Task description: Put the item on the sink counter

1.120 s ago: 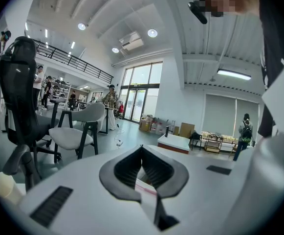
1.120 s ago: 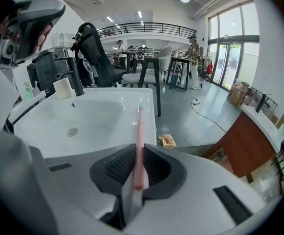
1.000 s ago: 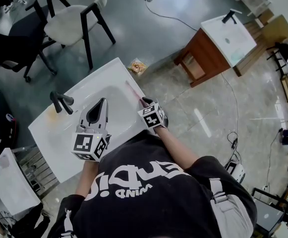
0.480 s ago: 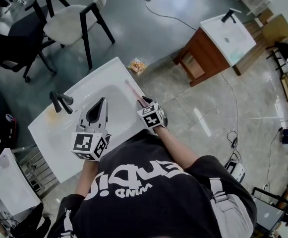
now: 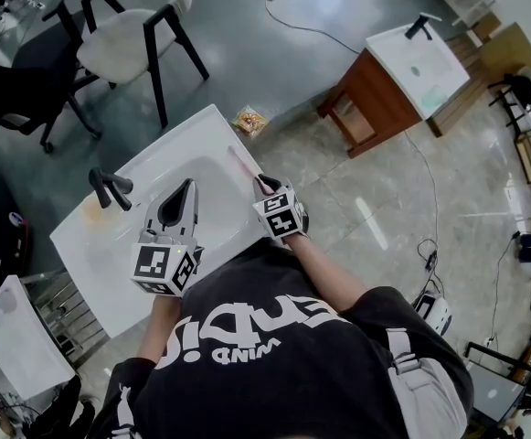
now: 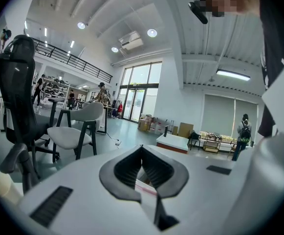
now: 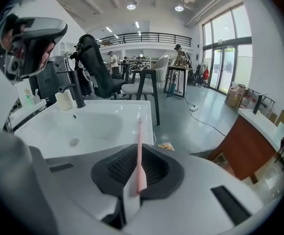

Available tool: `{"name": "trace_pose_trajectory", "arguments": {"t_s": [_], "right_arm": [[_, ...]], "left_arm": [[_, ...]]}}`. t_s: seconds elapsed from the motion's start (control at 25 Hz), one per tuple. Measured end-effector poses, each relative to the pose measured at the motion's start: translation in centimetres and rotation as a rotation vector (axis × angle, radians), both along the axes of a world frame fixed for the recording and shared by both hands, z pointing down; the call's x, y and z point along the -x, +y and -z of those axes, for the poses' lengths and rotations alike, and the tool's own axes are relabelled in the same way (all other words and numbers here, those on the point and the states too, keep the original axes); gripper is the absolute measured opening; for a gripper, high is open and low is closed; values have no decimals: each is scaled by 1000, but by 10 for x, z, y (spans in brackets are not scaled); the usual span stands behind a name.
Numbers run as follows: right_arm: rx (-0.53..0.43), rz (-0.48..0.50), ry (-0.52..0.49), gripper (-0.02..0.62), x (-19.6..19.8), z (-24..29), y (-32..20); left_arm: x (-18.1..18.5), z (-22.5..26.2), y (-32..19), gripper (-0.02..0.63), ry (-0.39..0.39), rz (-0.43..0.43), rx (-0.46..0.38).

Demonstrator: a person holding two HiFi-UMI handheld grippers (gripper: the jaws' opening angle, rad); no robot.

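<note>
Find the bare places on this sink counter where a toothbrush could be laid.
Bare: the sink counter at its far corner beyond the basin, and its near corner left of the left gripper. Crowded: around the faucet, and the right rim, where the right gripper, jaws closing, holds the pink toothbrush.

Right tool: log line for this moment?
right tool: closing on pink toothbrush | brush over sink counter edge | left tool: shut, empty

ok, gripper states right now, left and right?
Left gripper: closed, nothing in it.
Right gripper: jaws closing on the pink toothbrush, gripping its handle.
</note>
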State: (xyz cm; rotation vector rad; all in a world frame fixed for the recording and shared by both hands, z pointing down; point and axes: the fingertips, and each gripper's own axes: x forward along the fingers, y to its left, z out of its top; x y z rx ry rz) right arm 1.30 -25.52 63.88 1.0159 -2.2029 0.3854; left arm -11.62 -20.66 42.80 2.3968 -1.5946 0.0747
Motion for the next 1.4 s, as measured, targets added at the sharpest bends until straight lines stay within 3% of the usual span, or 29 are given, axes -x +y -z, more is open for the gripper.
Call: {"name": "trace_pose_trajectory", "arguments": {"t_s": [0.36, 1.08, 1.24, 1.4], "right_arm": [[-36, 16, -97, 20, 4, 34, 3], [-311, 36, -452, 18, -2, 197, 6], [-373, 17, -550, 18, -11, 223, 7], [-399, 18, -587, 18, -17, 233, 10]], "left_arm": [[-3, 1, -1, 20, 2, -9, 0], [-4, 17, -8, 21, -26, -17, -51], [-3, 17, -8, 21, -34, -6, -56], [-4, 17, -8, 21, -32, 3, -64]]}}
